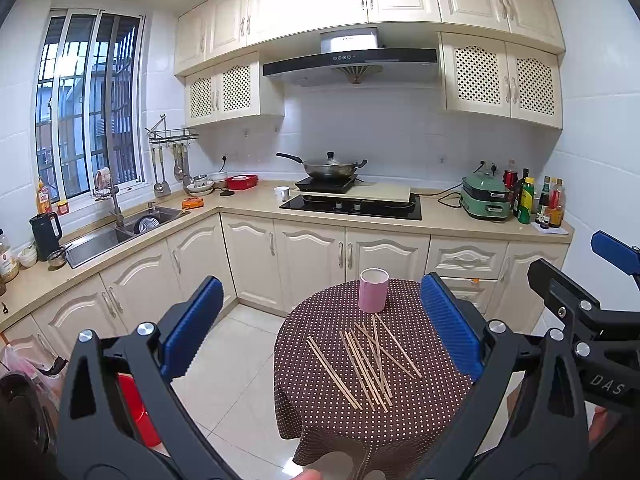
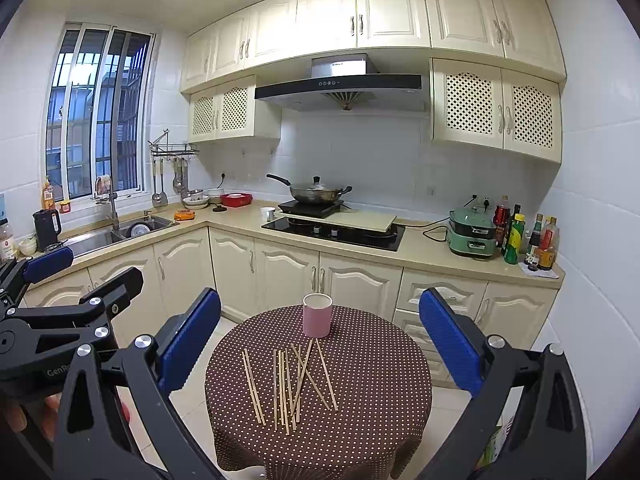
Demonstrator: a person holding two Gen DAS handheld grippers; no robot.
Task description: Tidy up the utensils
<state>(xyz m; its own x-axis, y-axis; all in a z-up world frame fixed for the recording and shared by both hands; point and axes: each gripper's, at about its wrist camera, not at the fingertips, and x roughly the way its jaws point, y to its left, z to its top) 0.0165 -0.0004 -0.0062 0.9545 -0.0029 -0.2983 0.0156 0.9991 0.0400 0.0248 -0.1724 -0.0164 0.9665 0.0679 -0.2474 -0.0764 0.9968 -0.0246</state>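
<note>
The left gripper (image 1: 320, 328) hung above the near edge of the round table (image 2: 380, 420), its blue pads spread wide and holding nothing. On the dotted cloth lay the chopsticks (image 2: 288, 384), a loose scatter of thin pale sticks: one pair a little apart at the left, a close bunch in the middle, and several crossed over one another toward the right. They looked light, stiff and smooth, likely to roll or slip, so a pinch near mid-length on an uncrossed stick at the left seemed safest. Just behind them the pink cup (image 2: 317, 315) stood upright and empty-looking, tall and easy to tip. The right gripper (image 2: 320, 354) also hovered with pads wide apart and empty, nothing blocking either approach.
</note>
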